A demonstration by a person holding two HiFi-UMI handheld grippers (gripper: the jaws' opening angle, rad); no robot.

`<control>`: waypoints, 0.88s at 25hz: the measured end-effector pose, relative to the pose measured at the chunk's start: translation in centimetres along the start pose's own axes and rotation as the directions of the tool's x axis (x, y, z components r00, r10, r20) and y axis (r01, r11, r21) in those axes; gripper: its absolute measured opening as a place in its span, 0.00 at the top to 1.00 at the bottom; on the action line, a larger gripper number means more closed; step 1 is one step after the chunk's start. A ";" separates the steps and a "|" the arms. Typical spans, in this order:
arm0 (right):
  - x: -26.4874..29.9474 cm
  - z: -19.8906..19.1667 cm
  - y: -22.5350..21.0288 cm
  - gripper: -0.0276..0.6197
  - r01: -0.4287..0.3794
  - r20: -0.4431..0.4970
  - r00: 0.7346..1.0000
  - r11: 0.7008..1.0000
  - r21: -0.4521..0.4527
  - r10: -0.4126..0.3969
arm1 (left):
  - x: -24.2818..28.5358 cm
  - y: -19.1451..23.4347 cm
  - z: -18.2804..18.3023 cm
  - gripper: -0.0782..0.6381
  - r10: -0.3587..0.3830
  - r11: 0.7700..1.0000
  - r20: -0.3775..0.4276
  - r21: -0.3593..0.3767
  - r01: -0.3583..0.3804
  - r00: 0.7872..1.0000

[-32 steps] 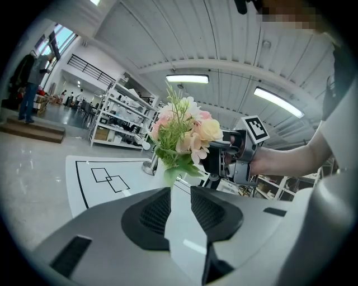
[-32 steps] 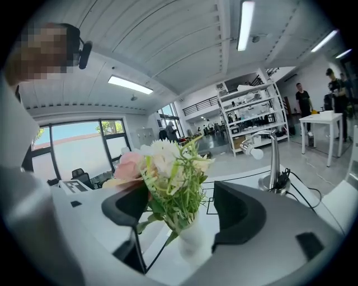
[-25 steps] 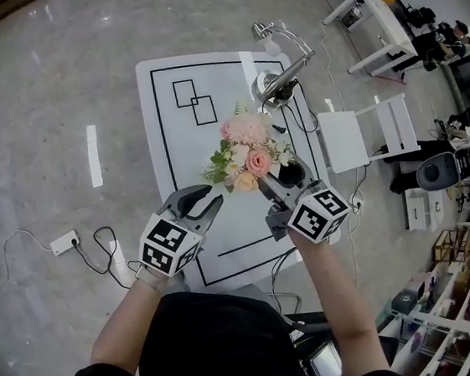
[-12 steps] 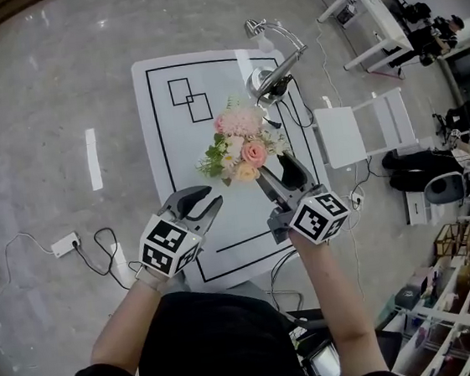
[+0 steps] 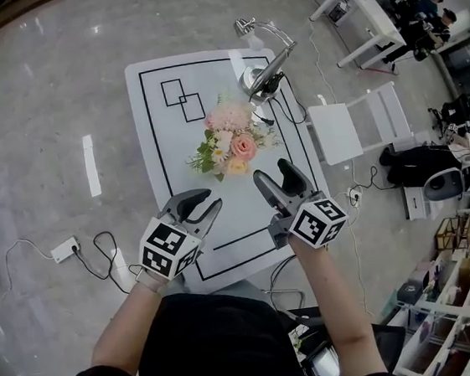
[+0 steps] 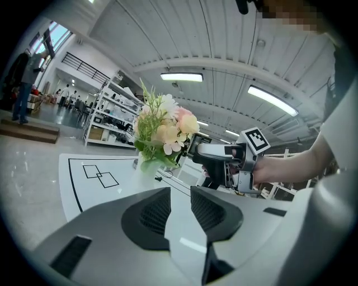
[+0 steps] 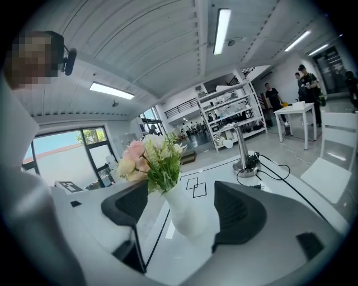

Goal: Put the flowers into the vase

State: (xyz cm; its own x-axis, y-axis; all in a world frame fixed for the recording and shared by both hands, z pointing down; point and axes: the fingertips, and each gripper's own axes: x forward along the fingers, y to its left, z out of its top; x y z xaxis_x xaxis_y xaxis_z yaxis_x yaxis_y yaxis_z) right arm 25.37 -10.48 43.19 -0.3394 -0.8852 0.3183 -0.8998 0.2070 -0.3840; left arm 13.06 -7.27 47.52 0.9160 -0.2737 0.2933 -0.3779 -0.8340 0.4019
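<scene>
A bouquet of pink, white and yellow flowers stands upright in a white vase in the middle of the white table. From the head view the blooms hide the vase. My right gripper is open, just short of the bouquet on its near right side. In the right gripper view the vase shows between the two jaws, not touched. My left gripper hovers over the table's near part, left of the right one. Its jaws are together with nothing in them. The left gripper view shows the flowers ahead and the right gripper beside them.
A chrome desk lamp stands at the table's far right edge, with black cables trailing off it. Two overlapping squares are printed at the far left. A white chair is to the right. A power strip lies on the floor at left.
My right gripper has drawn back from the bouquet toward the person; the flowers stay standing in the vase. The left gripper has hardly moved.
</scene>
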 end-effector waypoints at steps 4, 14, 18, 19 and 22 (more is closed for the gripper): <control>-0.9 0.6 0.5 0.41 -0.010 0.030 1.000 1.000 0.007 0.010 | -0.6 -0.6 0.7 0.76 -0.008 1.000 0.027 0.005 0.008 1.000; -2.7 3.9 5.3 0.42 -0.083 0.148 0.986 0.997 0.005 0.082 | -4.3 -2.1 4.5 0.76 -0.018 0.998 0.104 0.069 0.011 0.994; -3.2 4.9 8.9 0.45 -0.132 0.192 0.973 0.991 -0.001 0.130 | -6.9 -2.6 6.4 0.76 -0.021 0.996 0.143 0.094 0.007 0.989; -3.2 5.0 9.8 0.47 -0.143 0.201 0.970 0.990 0.004 0.140 | -7.5 -2.8 6.8 0.77 -0.025 0.995 0.152 0.100 0.010 0.988; -3.3 5.2 12.6 0.53 -0.182 0.217 0.961 0.983 0.018 0.174 | -9.6 -3.0 8.0 0.79 -0.024 0.993 0.181 0.118 0.003 0.983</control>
State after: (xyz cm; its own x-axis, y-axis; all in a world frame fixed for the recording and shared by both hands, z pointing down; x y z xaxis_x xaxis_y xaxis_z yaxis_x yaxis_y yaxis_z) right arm 16.55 -7.13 32.77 -0.4233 -0.9046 0.0511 -0.8178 0.3572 -0.4513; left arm 6.51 -5.97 36.57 0.9342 -0.3353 0.1220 -0.3567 -0.8856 0.2974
